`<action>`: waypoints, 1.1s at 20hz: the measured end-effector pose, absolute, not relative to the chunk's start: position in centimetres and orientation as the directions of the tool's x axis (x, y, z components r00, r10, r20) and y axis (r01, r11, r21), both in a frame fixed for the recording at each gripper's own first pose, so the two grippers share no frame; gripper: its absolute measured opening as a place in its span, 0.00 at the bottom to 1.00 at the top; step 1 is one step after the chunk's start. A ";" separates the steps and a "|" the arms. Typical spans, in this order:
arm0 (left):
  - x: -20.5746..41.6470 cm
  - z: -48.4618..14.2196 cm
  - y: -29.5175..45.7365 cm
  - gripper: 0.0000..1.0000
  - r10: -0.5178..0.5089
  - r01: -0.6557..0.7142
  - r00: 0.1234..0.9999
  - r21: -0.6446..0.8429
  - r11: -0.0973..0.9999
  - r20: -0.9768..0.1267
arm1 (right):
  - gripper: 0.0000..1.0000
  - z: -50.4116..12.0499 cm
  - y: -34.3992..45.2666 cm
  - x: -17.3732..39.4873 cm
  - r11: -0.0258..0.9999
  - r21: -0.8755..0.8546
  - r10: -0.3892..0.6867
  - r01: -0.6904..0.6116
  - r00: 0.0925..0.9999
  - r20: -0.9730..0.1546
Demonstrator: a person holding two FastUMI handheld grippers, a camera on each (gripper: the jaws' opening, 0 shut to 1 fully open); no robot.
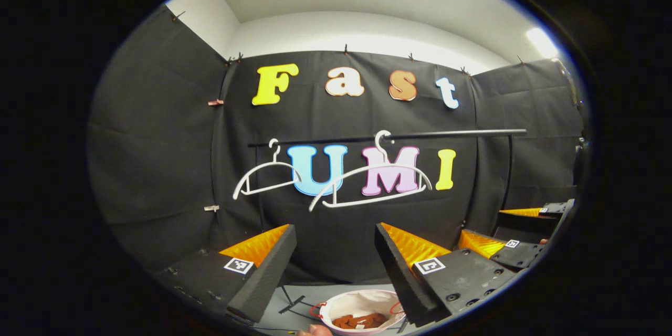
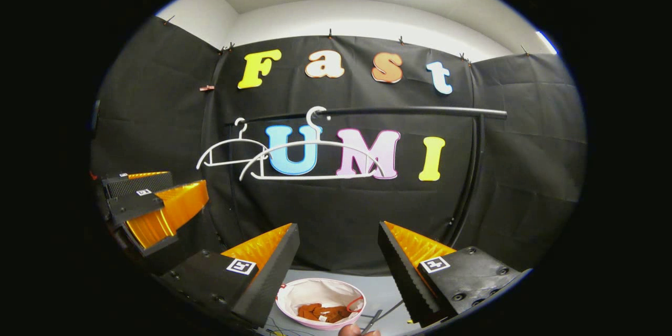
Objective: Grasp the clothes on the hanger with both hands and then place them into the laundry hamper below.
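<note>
In the left gripper view, the left claw (image 1: 333, 268) is spread wide with nothing between its fingers. Straight ahead, at 12 o'clock, a black horizontal clothes rail (image 1: 388, 137) crosses the booth's cloth wall, and two bare white plastic hangers hook over it: the smaller-looking white hanger (image 1: 265, 176) toward 11 o'clock and the larger-looking white hanger (image 1: 370, 181) just beside it at 12 o'clock. At 6 o'clock, low between the fingers, sits the round white fabric laundry hamper with red handles (image 1: 362, 302), and the rust-orange garment (image 1: 359, 320) lies crumpled inside it (off the hangers already). The right claw (image 1: 520, 231) shows at 4 o'clock, also spread.

In the right gripper view, the right claw (image 2: 338, 268) is likewise parted and empty. The rail (image 2: 409, 112) and both hangers (image 2: 231, 149) (image 2: 312, 160) hang at 12 o'clock, overlapping a little. The hamper (image 2: 320, 291) rests on the grey floor (image 2: 378, 294) at 6 o'clock, the garment (image 2: 320, 312) bunched in its bottom. The left claw (image 2: 157, 197) shows at 9 o'clock, open. A fingertip (image 2: 353, 331) peeks in at the bottom edge.
</note>
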State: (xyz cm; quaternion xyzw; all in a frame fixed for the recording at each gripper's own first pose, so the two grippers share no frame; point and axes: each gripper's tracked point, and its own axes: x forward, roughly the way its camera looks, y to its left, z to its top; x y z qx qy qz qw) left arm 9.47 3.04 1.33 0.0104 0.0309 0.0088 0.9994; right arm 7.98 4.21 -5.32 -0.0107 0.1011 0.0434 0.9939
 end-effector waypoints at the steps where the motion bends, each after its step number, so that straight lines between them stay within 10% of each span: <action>1: 9.0 2.0 2.6 0.95 0.025 -0.024 0.999 0.023 0.999 -0.041 | 0.98 -4.6 3.8 7.5 0.995 -0.027 0.090 -0.097 0.978 -0.186; 22: 5.5 4.0 -3.6 0.95 -0.014 0.013 1.000 0.059 0.998 0.018 | 0.97 -1.3 -2.6 3.2 0.999 -0.007 0.033 -0.034 0.993 -0.115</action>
